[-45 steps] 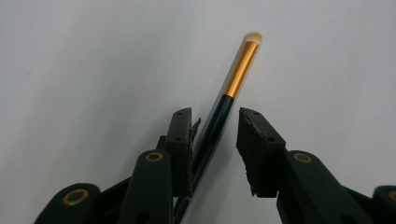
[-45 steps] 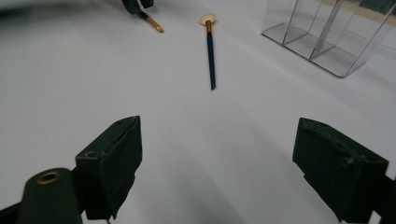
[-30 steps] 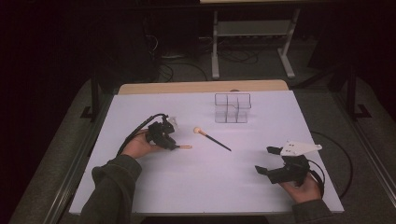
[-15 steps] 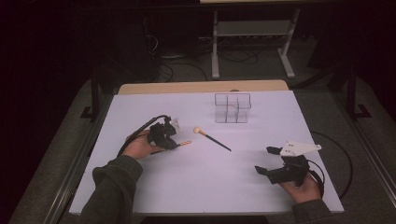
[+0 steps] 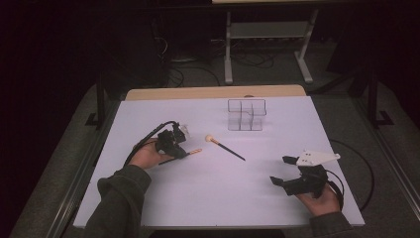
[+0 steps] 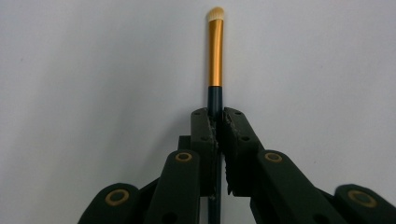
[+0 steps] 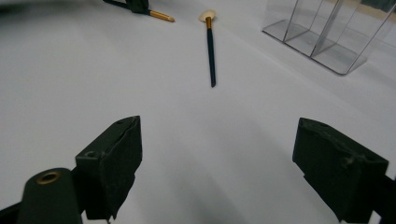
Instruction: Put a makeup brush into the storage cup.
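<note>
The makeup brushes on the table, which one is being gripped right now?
The small gold-ferruled brush, clamped in the left gripper. The larger brush with the rounded head lies free mid-table.

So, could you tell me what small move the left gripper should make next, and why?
Probably lift the small brush a little off the table. The left gripper is already shut on its dark handle, with the gold ferrule and pale tip sticking out ahead, and it sits low over the white surface. The clear organizer stands farther back, so the brush likely needs height before travelling there.
</note>
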A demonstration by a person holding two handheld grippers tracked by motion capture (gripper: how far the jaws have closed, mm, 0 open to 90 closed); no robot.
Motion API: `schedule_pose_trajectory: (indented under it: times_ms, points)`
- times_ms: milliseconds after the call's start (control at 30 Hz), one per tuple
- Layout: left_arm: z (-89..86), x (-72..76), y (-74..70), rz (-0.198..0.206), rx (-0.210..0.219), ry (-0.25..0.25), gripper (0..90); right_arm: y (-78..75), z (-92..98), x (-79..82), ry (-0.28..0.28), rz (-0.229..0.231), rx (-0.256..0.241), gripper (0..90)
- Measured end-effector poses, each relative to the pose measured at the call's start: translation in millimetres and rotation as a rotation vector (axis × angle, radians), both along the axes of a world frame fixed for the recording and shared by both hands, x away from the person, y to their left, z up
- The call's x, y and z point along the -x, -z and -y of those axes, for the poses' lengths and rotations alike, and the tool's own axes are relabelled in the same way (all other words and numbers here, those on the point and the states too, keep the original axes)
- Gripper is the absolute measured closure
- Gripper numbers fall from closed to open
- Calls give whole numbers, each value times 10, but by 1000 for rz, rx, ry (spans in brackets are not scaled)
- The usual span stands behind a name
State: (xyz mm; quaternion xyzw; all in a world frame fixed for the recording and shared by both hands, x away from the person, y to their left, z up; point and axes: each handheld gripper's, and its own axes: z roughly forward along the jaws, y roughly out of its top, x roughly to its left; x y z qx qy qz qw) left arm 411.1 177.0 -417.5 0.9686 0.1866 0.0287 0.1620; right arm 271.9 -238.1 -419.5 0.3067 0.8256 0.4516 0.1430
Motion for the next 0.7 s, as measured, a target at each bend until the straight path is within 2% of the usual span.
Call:
schedule_pose_trajectory:
  times_ms: [100,467,700]
  points:
    - [-19,0,-8,0,-6,-3,833,3,-10,-3,-2,-1,1,152]
    - [-74,17,-82,1,31,-18,833,16,-34,-12,-5,-8,9,151]
    - [-88,46,-143,0,54,-9,833,18,-38,-12,-6,-7,12,151]
